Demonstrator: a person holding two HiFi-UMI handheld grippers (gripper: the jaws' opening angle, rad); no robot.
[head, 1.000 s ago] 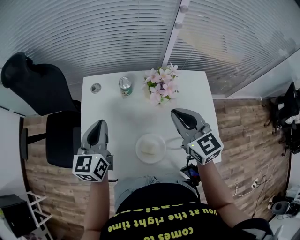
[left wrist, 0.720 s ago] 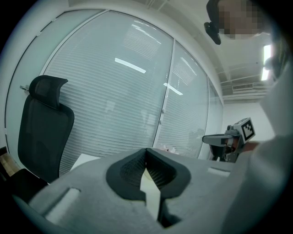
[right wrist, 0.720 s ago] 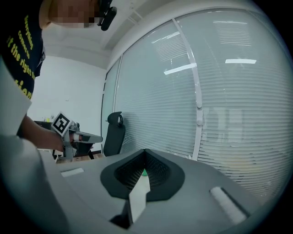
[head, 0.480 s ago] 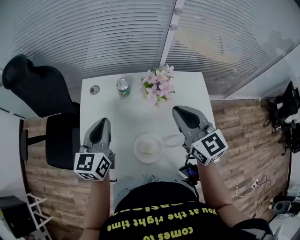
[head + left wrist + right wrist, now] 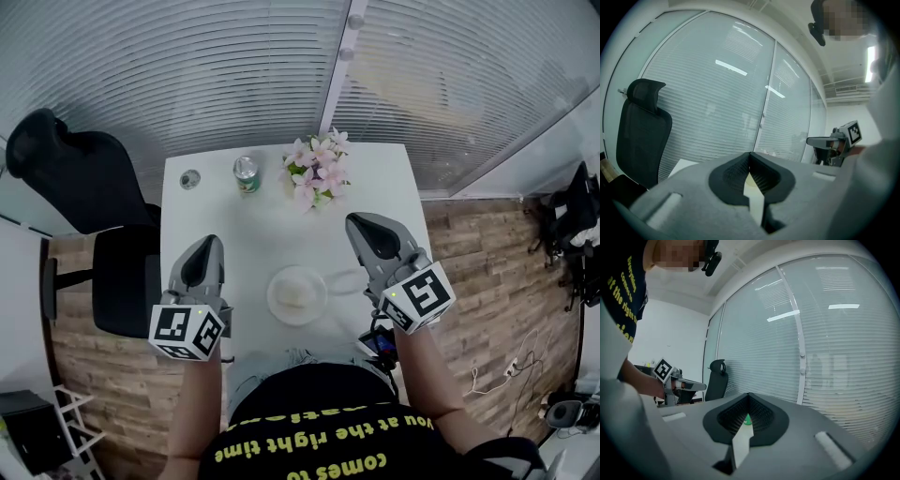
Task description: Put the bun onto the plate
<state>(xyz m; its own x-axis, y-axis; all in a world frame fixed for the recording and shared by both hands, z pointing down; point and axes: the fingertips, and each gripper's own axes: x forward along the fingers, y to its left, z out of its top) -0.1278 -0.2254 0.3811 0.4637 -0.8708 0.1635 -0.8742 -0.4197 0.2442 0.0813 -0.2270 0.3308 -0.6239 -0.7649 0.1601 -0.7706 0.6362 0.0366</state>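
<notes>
1. Both clenched, nothing between the jaws: left tool (image 5: 202, 249), right tool (image 5: 364, 228).
2. The bun (image 5: 297, 292) sits on the plate (image 5: 278, 306), between the tools, on the surface (image 5: 253, 220).
3. Placement looks done. When backing off, keep both tools clear of the plate rim.

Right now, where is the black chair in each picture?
Head view: the black chair is at the left side, big.
Left gripper view: far left, tall.
Right gripper view: small, left of centre.
Shared landmark: the white window post between the blinds.
</notes>
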